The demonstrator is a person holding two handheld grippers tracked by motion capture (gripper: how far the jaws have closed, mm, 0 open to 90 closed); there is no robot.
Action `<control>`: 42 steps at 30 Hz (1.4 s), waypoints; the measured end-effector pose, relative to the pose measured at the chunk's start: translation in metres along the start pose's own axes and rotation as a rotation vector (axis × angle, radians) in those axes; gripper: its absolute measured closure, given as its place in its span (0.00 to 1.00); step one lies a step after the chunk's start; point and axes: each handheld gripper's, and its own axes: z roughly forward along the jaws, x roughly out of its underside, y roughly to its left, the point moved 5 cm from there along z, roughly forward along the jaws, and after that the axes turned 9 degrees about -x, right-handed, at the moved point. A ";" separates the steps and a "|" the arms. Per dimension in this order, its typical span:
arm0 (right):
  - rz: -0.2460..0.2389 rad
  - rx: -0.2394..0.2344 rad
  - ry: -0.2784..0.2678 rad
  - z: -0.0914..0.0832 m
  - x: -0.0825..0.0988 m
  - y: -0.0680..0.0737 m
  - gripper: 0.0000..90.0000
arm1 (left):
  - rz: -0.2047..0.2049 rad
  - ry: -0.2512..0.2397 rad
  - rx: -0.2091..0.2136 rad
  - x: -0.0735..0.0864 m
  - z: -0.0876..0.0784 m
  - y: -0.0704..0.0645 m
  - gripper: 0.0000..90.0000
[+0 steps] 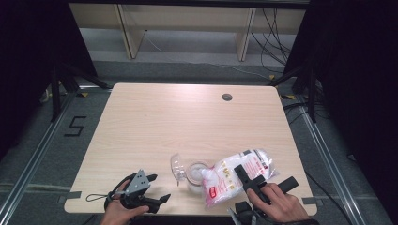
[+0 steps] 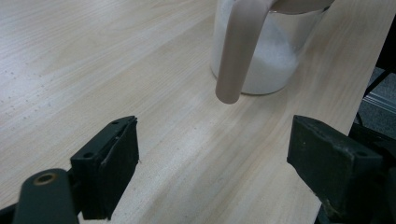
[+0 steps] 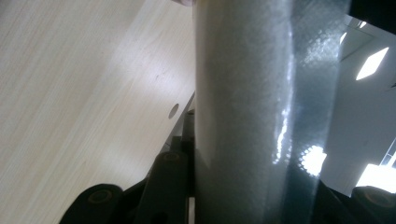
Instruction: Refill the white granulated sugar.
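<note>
A glass jar [image 1: 197, 174] with white grains in it stands near the table's front edge, and its clear lid [image 1: 177, 166] is flipped open to the left. A plastic bag [image 1: 237, 172] of white grains with a red label lies tilted with its open end over the jar's mouth. My right gripper [image 1: 265, 181] is shut on the bag's right part. In the right gripper view the bag [image 3: 252, 112] sits between the jaws. My left gripper [image 1: 159, 187] rests at the front left, open, with nothing in it. In the left gripper view the jar [image 2: 266, 65] stands ahead of the open left gripper [image 2: 224, 158], and a beige strip [image 2: 238, 51] hangs from its top.
The pale wooden table [image 1: 178, 122] has a round cable hole [image 1: 227, 97] at the back right. Its front edge runs just below both hands. Beyond the table are wooden shelf legs [image 1: 129, 33], floor cables and dark curtains on both sides.
</note>
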 end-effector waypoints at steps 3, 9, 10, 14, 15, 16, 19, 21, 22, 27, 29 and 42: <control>-0.052 0.001 0.021 0.000 0.005 -0.003 0.85 | 0.000 -0.001 0.000 0.000 0.000 0.000 0.18; -0.012 -0.006 0.010 0.000 0.002 0.000 0.85 | 0.001 0.000 0.000 0.000 0.000 0.000 0.18; -0.012 -0.006 0.010 0.000 0.002 0.000 0.85 | 0.001 0.000 0.000 0.000 0.000 0.000 0.18; -0.005 -0.005 -0.005 0.000 -0.001 0.000 0.85 | 0.002 0.000 0.000 0.000 0.000 0.000 0.18; -0.007 -0.006 -0.008 0.000 -0.001 0.000 0.85 | 0.002 0.001 0.000 0.000 0.000 0.000 0.18; -0.007 -0.006 -0.008 0.000 -0.001 0.000 0.85 | 0.002 0.001 0.000 0.000 0.000 0.000 0.18; -0.005 -0.009 0.004 0.001 0.002 0.001 0.85 | 0.002 0.001 0.000 0.000 0.000 0.000 0.18; -0.020 -0.003 -0.006 0.002 0.003 -0.001 0.85 | 0.002 0.001 0.000 0.000 0.000 0.000 0.18; -0.020 -0.003 -0.006 0.002 0.003 -0.001 0.85 | 0.002 0.001 0.000 0.000 0.000 0.000 0.18; 0.009 -0.030 -0.022 0.003 0.006 0.002 0.85 | 0.002 0.001 0.000 0.000 0.000 0.000 0.18; 0.004 -0.034 -0.028 0.003 0.007 0.001 0.85 | 0.004 0.004 -0.004 0.000 -0.001 0.000 0.18; 0.198 -0.065 -0.177 0.011 0.019 0.010 0.86 | 0.003 0.004 -0.004 0.000 -0.001 0.000 0.18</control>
